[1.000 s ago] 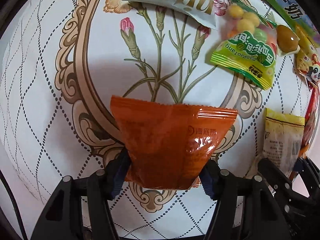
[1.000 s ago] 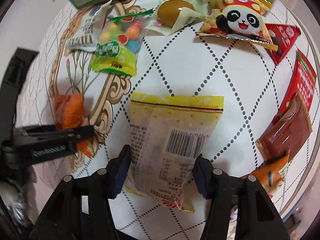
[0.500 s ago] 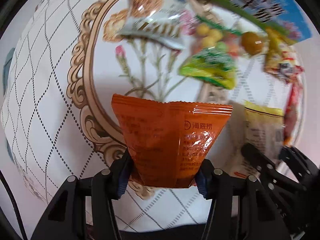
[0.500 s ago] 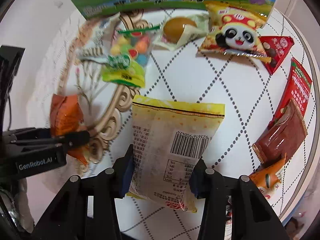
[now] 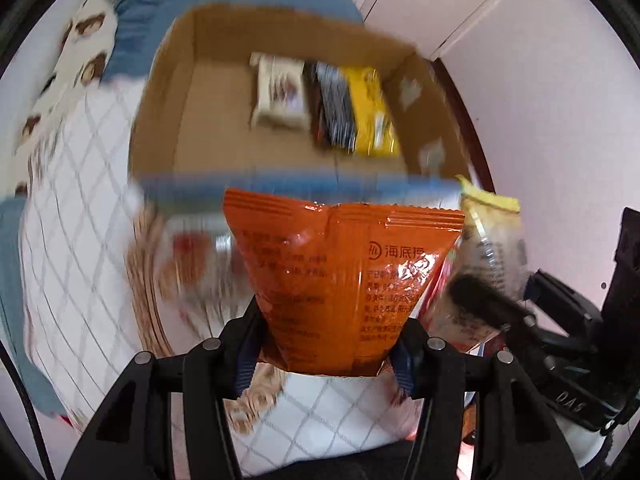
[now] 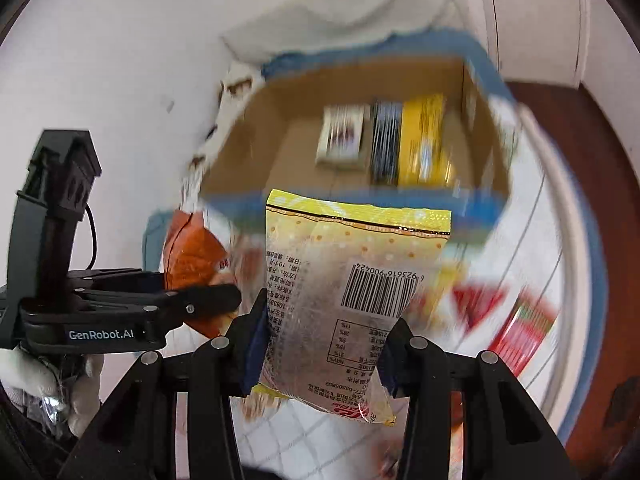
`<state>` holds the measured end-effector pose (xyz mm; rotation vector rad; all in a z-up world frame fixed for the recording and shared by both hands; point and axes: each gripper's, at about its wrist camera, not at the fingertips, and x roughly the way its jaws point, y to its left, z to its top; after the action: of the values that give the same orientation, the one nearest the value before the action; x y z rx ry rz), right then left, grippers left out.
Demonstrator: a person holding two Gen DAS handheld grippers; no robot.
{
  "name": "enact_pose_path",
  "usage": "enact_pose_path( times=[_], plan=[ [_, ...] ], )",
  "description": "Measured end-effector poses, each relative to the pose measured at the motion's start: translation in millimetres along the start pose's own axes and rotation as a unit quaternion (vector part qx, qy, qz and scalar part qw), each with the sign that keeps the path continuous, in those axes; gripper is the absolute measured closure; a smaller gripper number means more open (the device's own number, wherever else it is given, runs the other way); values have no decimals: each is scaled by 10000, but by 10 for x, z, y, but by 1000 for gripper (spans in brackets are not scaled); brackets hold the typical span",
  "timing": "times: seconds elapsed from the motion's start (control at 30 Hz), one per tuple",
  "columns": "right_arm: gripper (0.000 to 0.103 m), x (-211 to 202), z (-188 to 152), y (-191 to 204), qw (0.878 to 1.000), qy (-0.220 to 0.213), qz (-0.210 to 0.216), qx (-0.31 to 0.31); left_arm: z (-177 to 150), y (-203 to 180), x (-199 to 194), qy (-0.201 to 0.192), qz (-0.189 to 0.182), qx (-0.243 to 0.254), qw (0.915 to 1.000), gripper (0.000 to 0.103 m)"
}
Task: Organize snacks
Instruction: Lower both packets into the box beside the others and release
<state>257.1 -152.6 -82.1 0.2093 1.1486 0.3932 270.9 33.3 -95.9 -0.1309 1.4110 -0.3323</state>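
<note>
The left tool (image 5: 326,354) pinches a glossy, crinkled orange packet (image 5: 340,280) by its lower sides, its serrated top seal upright. The right tool (image 6: 320,344) pinches a yellow-edged, semi-clear packet (image 6: 352,288) with a printed barcode, just beside the orange one. Beyond both packets stands an open cardboard box (image 5: 168,120) with a blue front rim; inside it, against the far wall, lie a white carton, a dark striped pack and a yellow pack (image 6: 424,144). Blurred wrappers lie on the diamond-patterned cloth (image 5: 80,240) in front of the box.

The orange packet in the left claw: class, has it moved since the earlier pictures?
Yes. The orange packet, clamped in the left claw, has been lifted off the patterned tablecloth and carried toward the cardboard box ahead.
</note>
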Motion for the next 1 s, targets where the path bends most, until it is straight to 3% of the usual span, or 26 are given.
enact_pose_path(
  times=[0.1,0.3,0.57,0.67,0.7,0.77,0.8,1.0],
  plan=[
    [55,99,505,-142,9997,-50,-215,-43,605,35,-129,-123,358,29,9993,51],
    [55,578,1131,-437,9981,394,-482,-40,1509,284,298,236,693,-243,9970,51],
    [55,1321,1303,-694,9907,1195,-645,-47,2290,617,950,898,1012,-539,9893,51],
    [55,1452,1195,-695,9875,1434,-656,-12,2418,659,1155,1143,1380,-354,9832,50],
    [52,1526,1200,-719,9856,1543,-694,59,2439,670,1205,1172,1445,-306,9821,48],
    [25,1676,1143,-774,9822,1700,-775,169,2467,691,1263,1184,1486,-279,9814,29],
    [5,1645,1123,-781,9816,1725,-792,216,2478,703,1278,1176,1474,-286,9816,13],
    [3,1604,1135,-763,9805,1662,-982,359,2449,746,1179,898,1483,-368,9842,10]
  ],
)
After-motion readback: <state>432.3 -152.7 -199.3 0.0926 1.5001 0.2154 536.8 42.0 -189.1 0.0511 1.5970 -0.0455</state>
